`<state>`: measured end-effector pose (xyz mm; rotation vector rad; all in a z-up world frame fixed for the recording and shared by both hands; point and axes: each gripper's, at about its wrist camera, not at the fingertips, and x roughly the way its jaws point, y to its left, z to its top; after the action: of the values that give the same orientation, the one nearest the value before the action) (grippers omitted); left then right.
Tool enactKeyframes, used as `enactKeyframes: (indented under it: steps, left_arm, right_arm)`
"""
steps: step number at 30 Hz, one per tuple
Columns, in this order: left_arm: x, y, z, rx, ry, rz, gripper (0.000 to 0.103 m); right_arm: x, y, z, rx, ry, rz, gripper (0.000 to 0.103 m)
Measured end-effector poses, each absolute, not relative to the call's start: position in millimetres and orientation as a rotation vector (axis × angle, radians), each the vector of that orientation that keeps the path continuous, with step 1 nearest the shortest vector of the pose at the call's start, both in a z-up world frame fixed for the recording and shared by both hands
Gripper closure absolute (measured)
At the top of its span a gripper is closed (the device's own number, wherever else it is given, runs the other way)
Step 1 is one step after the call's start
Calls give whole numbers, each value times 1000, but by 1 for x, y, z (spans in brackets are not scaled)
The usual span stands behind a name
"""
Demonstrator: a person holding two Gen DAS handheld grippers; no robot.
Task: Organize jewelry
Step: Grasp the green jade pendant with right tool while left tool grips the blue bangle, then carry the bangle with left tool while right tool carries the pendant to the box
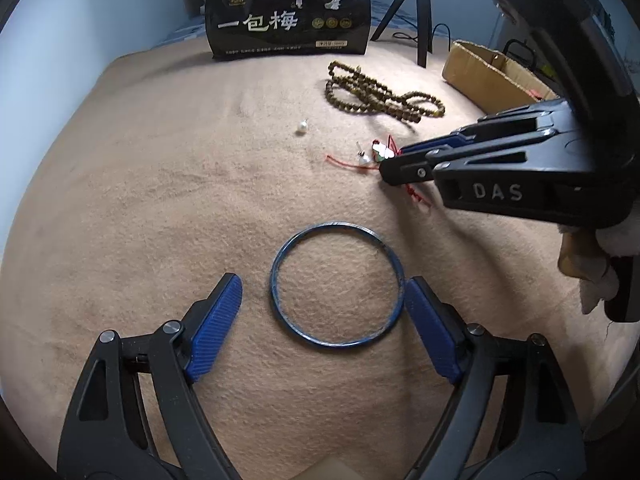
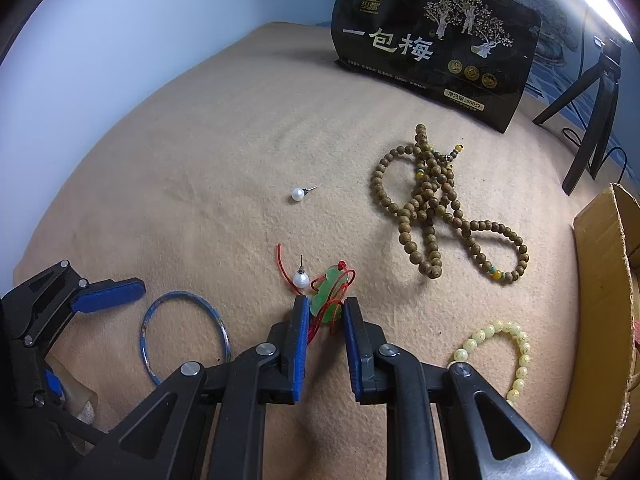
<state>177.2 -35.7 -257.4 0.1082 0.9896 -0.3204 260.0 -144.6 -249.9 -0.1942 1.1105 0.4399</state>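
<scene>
A thin blue bangle [image 1: 276, 276] lies flat on the tan blanket [image 1: 160, 200] between the fingers of my left gripper [image 1: 324, 284], which is open; the right pad sits against the bangle's rim and the left pad is apart from it. My right gripper [image 2: 326, 306] points down at a green pendant [image 2: 328, 290] on a red cord, its jaws narrowed on the pendant's two sides. A pearl stud [image 2: 300, 280] lies just left of the pendant. The left wrist view shows the right gripper [image 1: 388, 168] with its tips at the pendant [image 1: 380, 151].
A second pearl stud [image 2: 298, 194] lies farther out. A long brown bead strand [image 2: 432, 208] is piled to the right and a pale yellow bead bracelet [image 2: 516, 344] lies nearer. A cardboard box [image 2: 600, 280] stands at the right edge, with a black snack bag [image 2: 432, 52] and a tripod [image 2: 600, 112] behind.
</scene>
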Motion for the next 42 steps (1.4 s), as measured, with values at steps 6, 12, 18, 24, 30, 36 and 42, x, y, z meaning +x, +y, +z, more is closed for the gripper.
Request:
enactKeyframes:
  steps: [6, 12, 18, 24, 30, 36, 42]
  left_arm:
    - [179, -49, -266, 191, 997, -288, 17]
    - [181, -43, -266, 162, 992, -291, 27]
    - [180, -31, -262, 107, 995, -272, 28]
    - [175, -19, -251, 90, 975, -250, 28]
    - [165, -16, -232, 91, 936, -248, 28]
    - [156, -21, -209, 94, 895, -266, 28]
    - [149, -39, -187, 109, 849, -300, 28]
  right_arm:
    - [260, -145, -250, -197, 1113, 442, 87]
    - [259, -144, -249, -207, 1113, 445, 87]
    - [254, -149, -240, -179, 1095, 435, 88]
    - [243, -155, -226, -161, 1066, 436, 88]
    - [227, -165, -204, -152, 1024, 433, 88]
    - [209, -183, -177, -133, 975, 417, 88]
    - [191, -210, -147, -121, 923, 383, 88]
